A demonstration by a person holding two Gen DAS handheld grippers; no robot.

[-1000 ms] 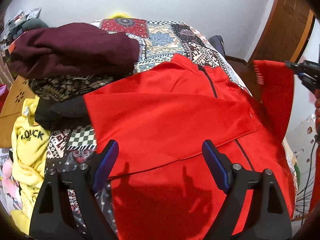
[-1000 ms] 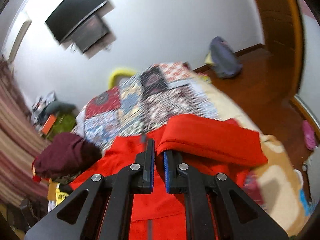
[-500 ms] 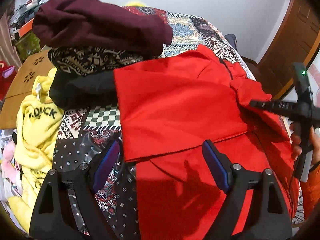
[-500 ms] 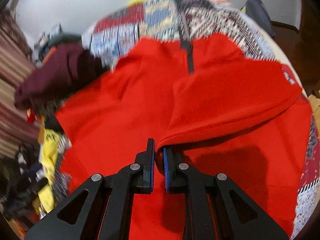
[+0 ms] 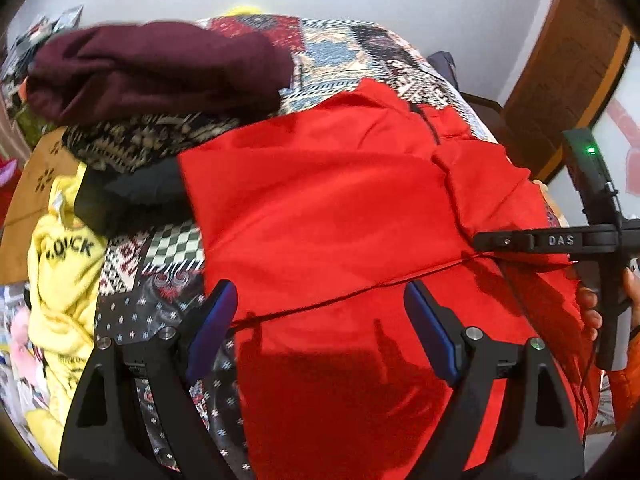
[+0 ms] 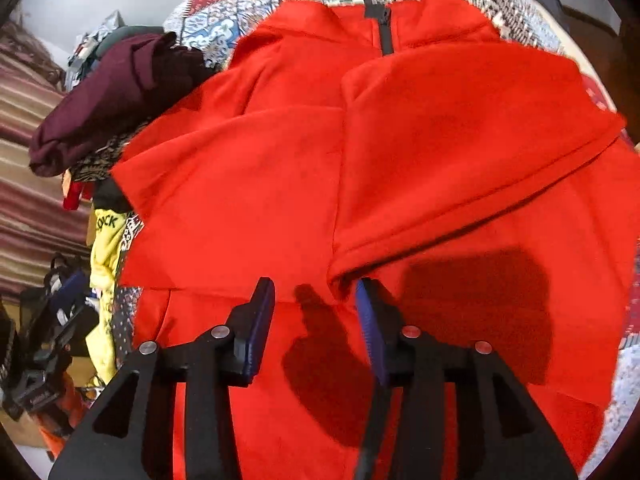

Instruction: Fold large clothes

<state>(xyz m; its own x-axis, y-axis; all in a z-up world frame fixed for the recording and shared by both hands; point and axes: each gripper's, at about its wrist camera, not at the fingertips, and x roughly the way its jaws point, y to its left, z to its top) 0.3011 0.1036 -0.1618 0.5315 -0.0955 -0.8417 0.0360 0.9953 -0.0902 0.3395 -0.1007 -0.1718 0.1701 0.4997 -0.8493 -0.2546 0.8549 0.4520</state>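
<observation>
A large red jacket [image 5: 320, 200] with a dark zip lies spread on the patterned bedspread [image 5: 352, 52]. Both sleeves are folded in over its front. It also fills the right wrist view [image 6: 360, 160]. My left gripper [image 5: 320, 320] is open and empty just above the jacket's lower left part. My right gripper [image 6: 316, 308] is open, with the folded right sleeve's cuff [image 6: 344, 272] lying loose at its fingertips. The right gripper also shows in the left wrist view [image 5: 520, 240] at the jacket's right side.
A pile with a maroon garment [image 5: 152, 68] on dark patterned cloth [image 5: 132, 140] sits at the jacket's left. A yellow garment [image 5: 64, 260] hangs off the bed's left edge. A wooden door [image 5: 560, 80] stands at the right.
My right gripper carried the right sleeve down and across onto the jacket's front, then opened and let it go. My left gripper stayed open and drifted slightly.
</observation>
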